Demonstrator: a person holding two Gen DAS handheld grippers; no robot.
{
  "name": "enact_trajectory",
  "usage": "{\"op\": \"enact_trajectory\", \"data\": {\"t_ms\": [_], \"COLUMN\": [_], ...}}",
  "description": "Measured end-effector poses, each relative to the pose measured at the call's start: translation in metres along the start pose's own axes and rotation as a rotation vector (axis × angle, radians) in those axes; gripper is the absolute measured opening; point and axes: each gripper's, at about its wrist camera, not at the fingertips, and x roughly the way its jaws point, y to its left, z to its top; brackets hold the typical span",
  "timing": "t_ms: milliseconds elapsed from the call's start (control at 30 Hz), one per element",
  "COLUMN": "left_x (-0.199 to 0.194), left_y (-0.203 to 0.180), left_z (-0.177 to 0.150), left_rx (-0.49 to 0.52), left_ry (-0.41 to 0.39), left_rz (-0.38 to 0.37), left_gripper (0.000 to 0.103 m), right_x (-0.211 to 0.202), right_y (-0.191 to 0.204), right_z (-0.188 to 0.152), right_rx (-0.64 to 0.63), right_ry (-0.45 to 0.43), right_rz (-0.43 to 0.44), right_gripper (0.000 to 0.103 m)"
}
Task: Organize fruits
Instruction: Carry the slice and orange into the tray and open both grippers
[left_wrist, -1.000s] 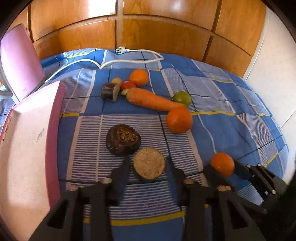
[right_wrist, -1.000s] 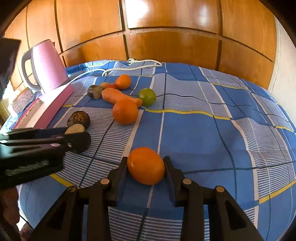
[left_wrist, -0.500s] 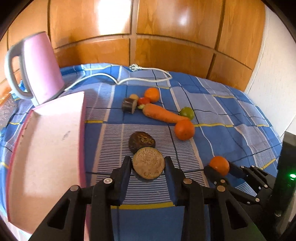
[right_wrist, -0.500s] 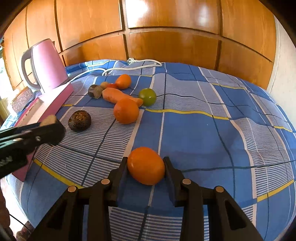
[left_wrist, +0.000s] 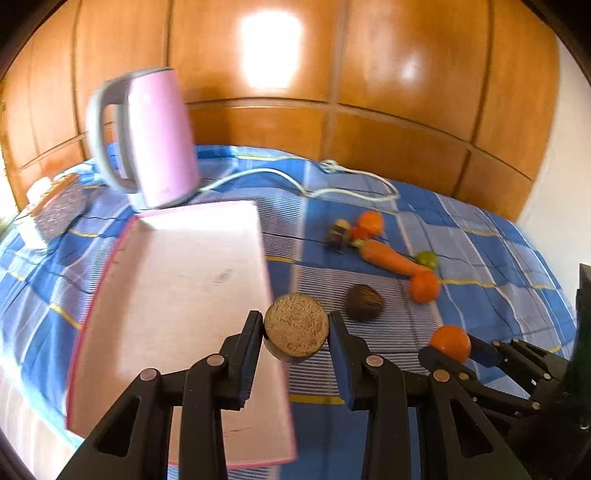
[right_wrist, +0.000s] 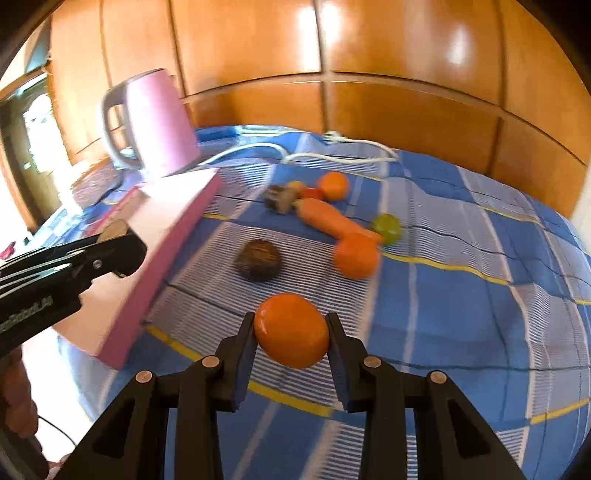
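- Left gripper (left_wrist: 296, 330): clamped on a halved brown fruit (left_wrist: 296, 326), cut face toward the camera, pads pressing its two sides. The fruit is carried clear of the blue checked cloth (left_wrist: 498, 266).
- Right gripper (right_wrist: 291, 330): its jaws have just been closing and now pinch an orange (right_wrist: 291, 330) between them; the orange appears lifted off the cloth, though motion blur makes the gap hard to confirm.
- Pink tray (left_wrist: 177, 295): an empty, shallow rectangle, its long axis running from about 6 o'clock to 12 o'clock in the left wrist view. Its right rim passes directly under the held half fruit.
- Governing relation: the tray lies at 9 to 10 o'clock of the left gripper, almost beneath it, and at 9 o'clock of the right gripper, well apart. The left hand is judged the nearer and likelier to deposit first; the right must cross toward 9 o'clock behind it.
- Unsorted items: a second dark half fruit (left_wrist: 364, 302) at 2 o'clock of the left gripper; beyond it a carrot (left_wrist: 391, 256), another orange (left_wrist: 424, 286) and a green fruit (left_wrist: 427, 259).
- Background: a pink kettle (left_wrist: 155, 136) at 12 o'clock of the tray, touching or just beside its far edge.
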Motion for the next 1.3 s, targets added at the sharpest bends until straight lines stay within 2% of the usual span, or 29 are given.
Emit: {"op": "enact_trajectory", "data": {"t_ms": [333, 533, 733, 933, 1100, 1300], "left_x": [-0.017, -0.021, -0.023, -0.023, -0.026, -0.031], "left_y": [0.065, 0.095, 0.106, 0.105, 0.102, 0.093], "left_z": [-0.001, 0.001, 0.001, 0.002, 0.001, 0.001], "left_rx": [-0.11, -0.172, -0.212, -0.215, -0.215, -0.199], "left_ry": [-0.042, -0.054, -0.063, -0.076, -0.084, -0.099], "left_rz": [0.136, 0.198, 0.243, 0.246, 0.24, 0.215], "left_gripper": [0.036, 0.036, 0.037, 0.038, 0.039, 0.042], "right_x": [0.01, 0.025, 0.04, 0.039, 0.035, 0.021], "right_y": [0.058, 0.095, 0.119, 0.125, 0.109, 0.087], "right_z": [0.03, 0.047, 0.059, 0.054, 0.046, 0.039], "right_rx": [-0.093, -0.166, -0.148, -0.133, -0.07, -0.016], "right_ry": [0.042, 0.051, 0.077, 0.076, 0.086, 0.058], "right_rz": [0.189, 0.226, 0.274, 0.268, 0.235, 0.161], "right_gripper": [0.037, 0.037, 0.038, 0.04, 0.04, 0.04]}}
